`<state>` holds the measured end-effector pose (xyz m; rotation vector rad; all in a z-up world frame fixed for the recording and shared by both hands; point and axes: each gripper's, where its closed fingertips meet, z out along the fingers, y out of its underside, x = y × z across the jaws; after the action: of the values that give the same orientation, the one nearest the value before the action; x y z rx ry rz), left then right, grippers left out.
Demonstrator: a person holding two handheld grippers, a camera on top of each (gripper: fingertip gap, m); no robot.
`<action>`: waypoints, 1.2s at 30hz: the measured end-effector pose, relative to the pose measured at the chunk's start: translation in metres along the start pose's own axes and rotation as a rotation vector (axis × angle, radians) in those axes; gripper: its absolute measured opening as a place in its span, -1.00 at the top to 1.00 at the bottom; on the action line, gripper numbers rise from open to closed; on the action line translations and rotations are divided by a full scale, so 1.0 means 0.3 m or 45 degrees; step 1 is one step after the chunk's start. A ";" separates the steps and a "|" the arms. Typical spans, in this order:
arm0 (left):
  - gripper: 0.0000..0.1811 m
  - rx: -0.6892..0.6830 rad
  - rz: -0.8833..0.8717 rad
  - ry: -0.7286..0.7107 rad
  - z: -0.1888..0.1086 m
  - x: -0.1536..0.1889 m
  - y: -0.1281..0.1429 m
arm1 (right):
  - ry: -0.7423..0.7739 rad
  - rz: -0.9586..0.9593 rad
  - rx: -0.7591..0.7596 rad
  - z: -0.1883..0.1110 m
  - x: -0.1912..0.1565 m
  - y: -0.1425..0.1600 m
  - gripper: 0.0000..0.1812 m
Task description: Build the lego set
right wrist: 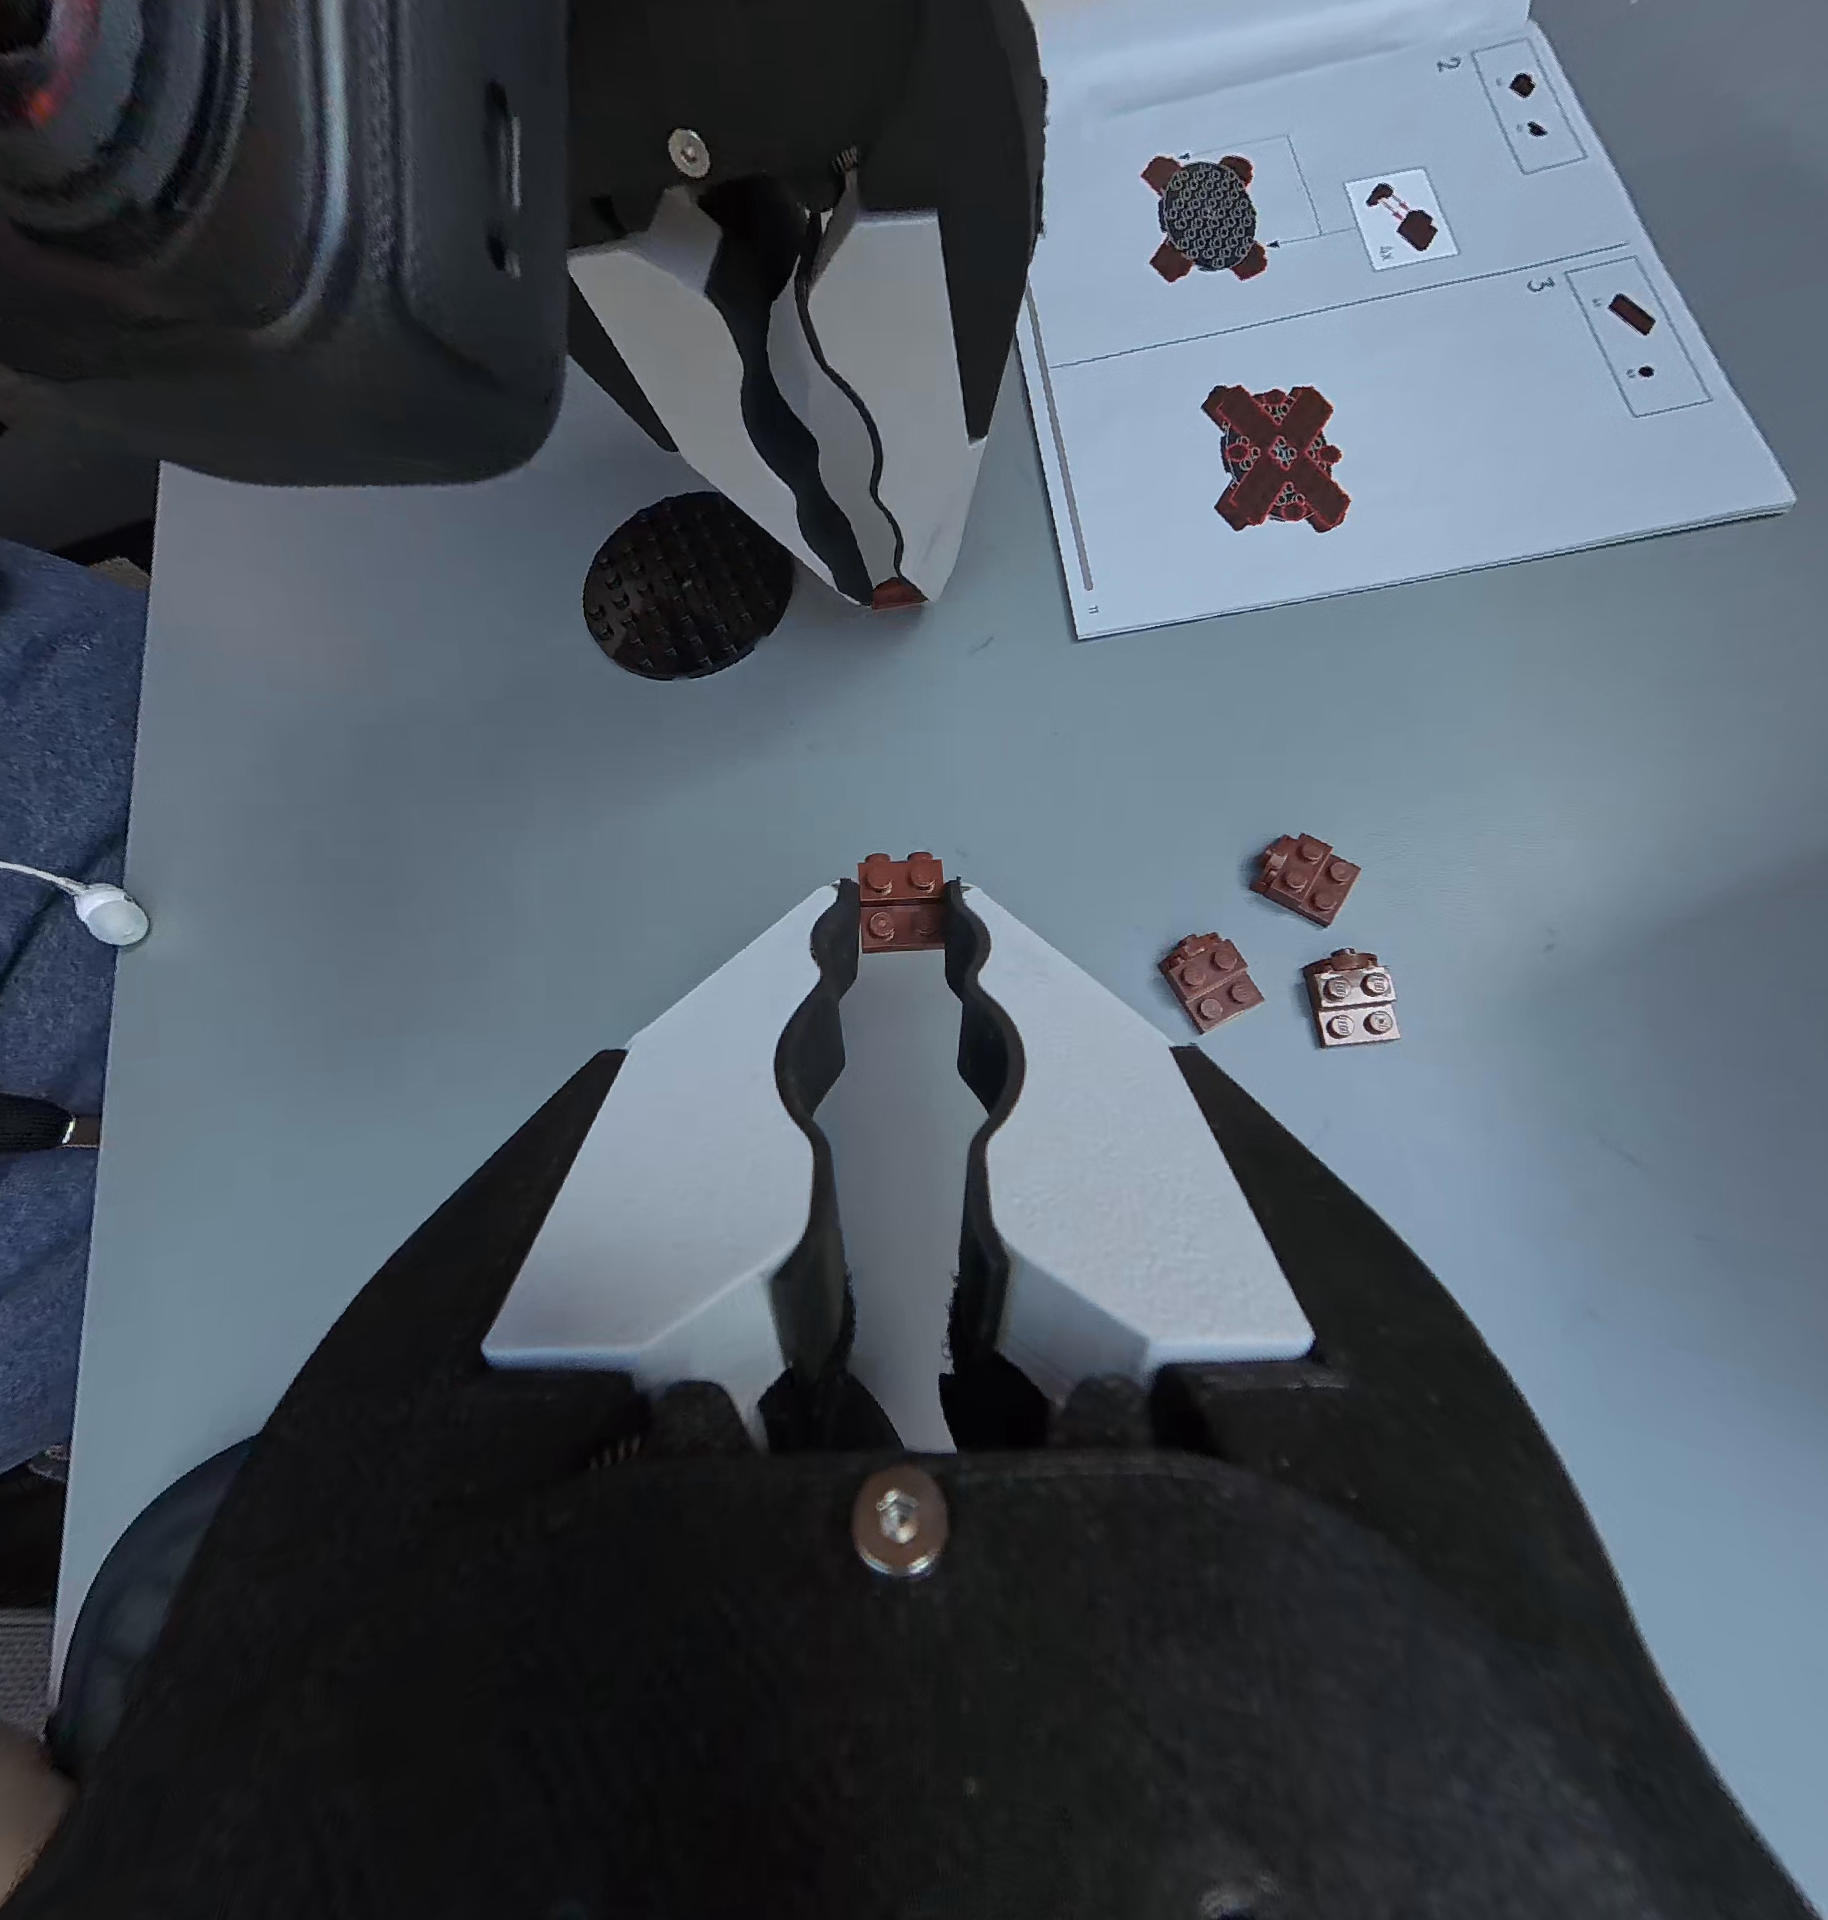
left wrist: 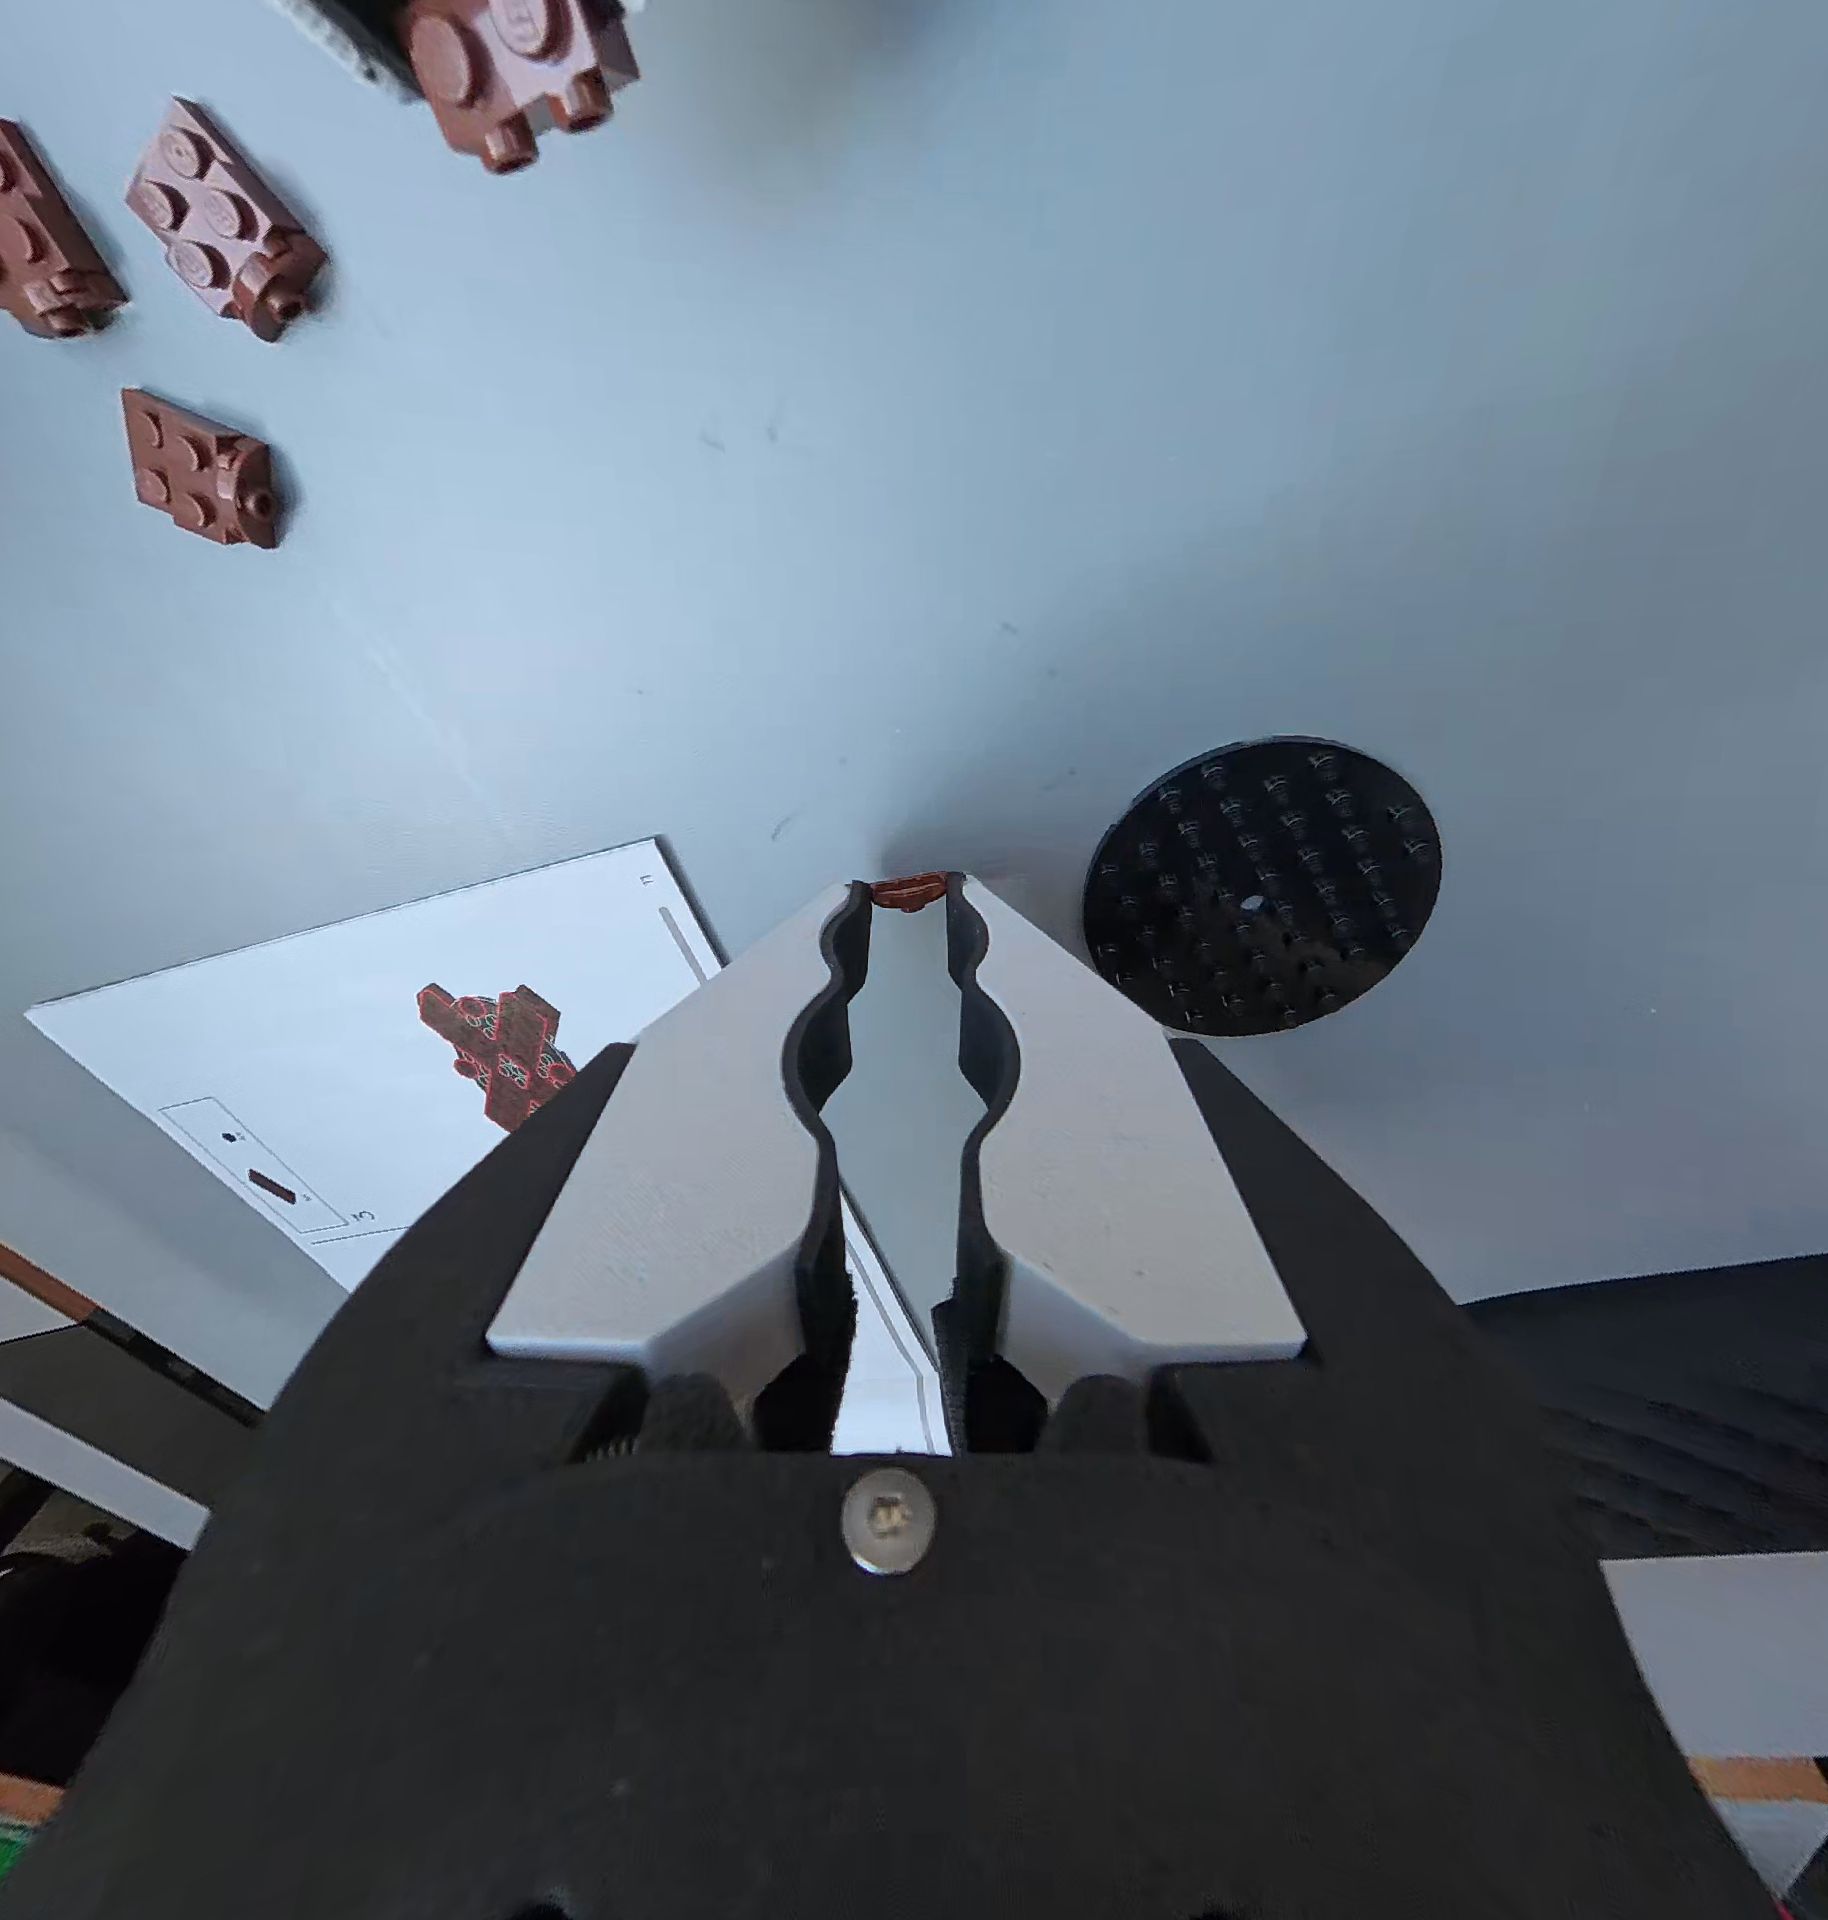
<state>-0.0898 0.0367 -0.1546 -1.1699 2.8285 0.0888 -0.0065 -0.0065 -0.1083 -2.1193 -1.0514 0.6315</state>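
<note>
Lego parts are split between your two grippers and the grey table (right wrist: pixel 474 831). Your right gripper (right wrist: pixel 899 914) is clamped narrow on a brown bracket plate (right wrist: pixel 899 902), studs up, pinched at the very fingertips and sticking out past them; whether it touches the table is unclear. In the left wrist view the same piece (left wrist: pixel 520 78) shows at the top edge.

Your left gripper (left wrist: pixel 908 891) is pinched narrow on a small brown piece (left wrist: pixel 908 891), only a sliver showing between the tips. From the right wrist view that gripper (right wrist: pixel 894 594) points down at the table, tip at or near the surface, just beside the black round plate (right wrist: pixel 686 587).

The black round plate (left wrist: pixel 1263 888) lies flat, studs up, just right of your left fingertips.

Three more brown bracket plates (right wrist: pixel 1305 878) (right wrist: pixel 1209 982) (right wrist: pixel 1351 997) sit loose in a cluster right of your right gripper, apart from each other.

The instruction booklet (right wrist: pixel 1409 416) lies open at the table's far right in the right wrist view, near your left gripper.

A white earbud (right wrist: pixel 110 912) hangs at the table's left edge.
</note>
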 end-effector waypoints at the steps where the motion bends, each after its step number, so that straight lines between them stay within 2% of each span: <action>1: 0.86 -0.006 0.003 0.001 0.006 0.001 0.001 | -0.002 0.000 -0.003 0.001 -0.001 0.001 0.83; 9: 0.83 -0.007 -0.013 -0.031 0.013 -0.006 0.001 | -0.014 -0.011 -0.038 0.013 -0.012 0.012 0.83; 15: 0.67 0.069 -0.094 -0.032 -0.010 0.000 0.015 | -0.005 -0.009 -0.036 0.009 -0.008 0.012 0.83; 18: 0.74 0.220 -0.211 -0.090 -0.036 -0.021 0.038 | -0.004 -0.019 -0.031 0.009 -0.012 0.007 0.83; 21: 0.76 0.431 -0.336 -0.108 -0.040 -0.031 0.046 | -0.018 -0.042 0.047 0.022 -0.027 -0.042 0.83; 25: 0.83 0.664 -0.333 -0.180 -0.041 -0.036 0.043 | -0.066 -0.006 0.170 0.107 -0.056 -0.132 0.83; 30: 0.85 0.771 -0.344 -0.137 -0.016 -0.022 0.041 | 0.114 -0.102 -0.066 0.268 -0.016 -0.092 0.83; 32: 0.86 0.827 -0.346 -0.126 -0.016 -0.022 0.029 | 0.139 -0.125 -0.134 0.297 -0.004 -0.071 0.83; 36: 0.82 0.920 -0.365 -0.105 -0.012 -0.020 0.011 | 0.123 -0.097 -0.133 0.322 0.001 -0.076 0.83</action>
<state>-0.0881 0.0431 -0.1504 -1.2961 2.2461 -0.8009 -0.0821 0.0384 -0.1542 -2.1647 -1.1273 0.4414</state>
